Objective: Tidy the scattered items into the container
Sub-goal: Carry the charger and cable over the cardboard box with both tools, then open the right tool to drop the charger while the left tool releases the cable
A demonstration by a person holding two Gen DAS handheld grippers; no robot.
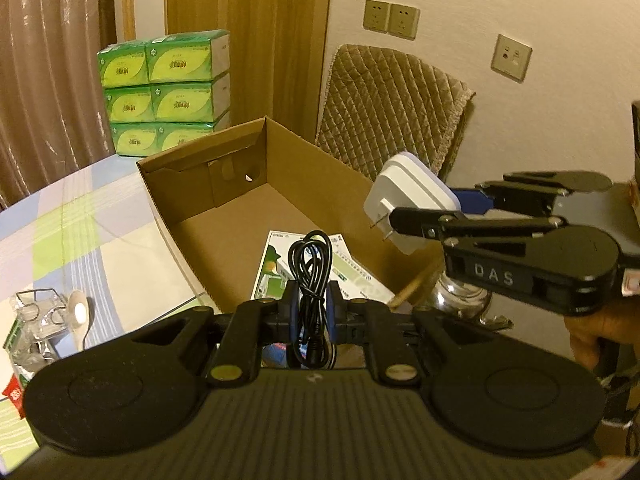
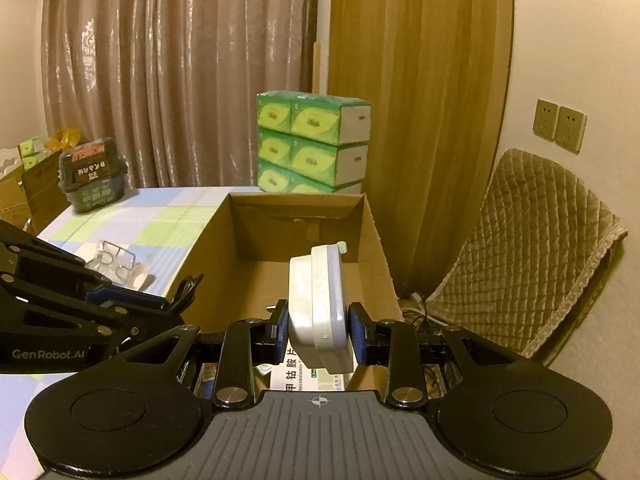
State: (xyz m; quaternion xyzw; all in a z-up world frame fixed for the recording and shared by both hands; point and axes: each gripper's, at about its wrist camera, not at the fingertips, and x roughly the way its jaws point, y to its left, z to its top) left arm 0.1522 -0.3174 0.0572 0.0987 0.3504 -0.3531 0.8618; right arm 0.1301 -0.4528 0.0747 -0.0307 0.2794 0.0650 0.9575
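Observation:
An open cardboard box (image 1: 168,200) (image 2: 376,236) stands on the checked tablecloth. A green and white medicine carton (image 1: 352,272) (image 2: 296,376) lies flat on its floor. My left gripper (image 1: 312,308) is shut on a coiled black cable (image 1: 310,264), held over the box's near end. My right gripper (image 2: 318,336) is shut on a white plug-in charger (image 2: 320,308), hanging above the box's right side. In the left wrist view the right gripper (image 1: 460,208) comes in from the right with the charger (image 1: 412,196), prongs pointing left. In the right wrist view the left gripper (image 2: 168,304) shows at lower left.
A stack of green tissue packs (image 1: 168,92) (image 2: 312,144) stands behind the box. A wire rack and clear packaging (image 1: 40,312) (image 2: 116,260) lie on the cloth to the left. A dark basket (image 2: 92,180) sits at the far left. A quilted chair (image 1: 388,108) (image 2: 532,248) stands to the right.

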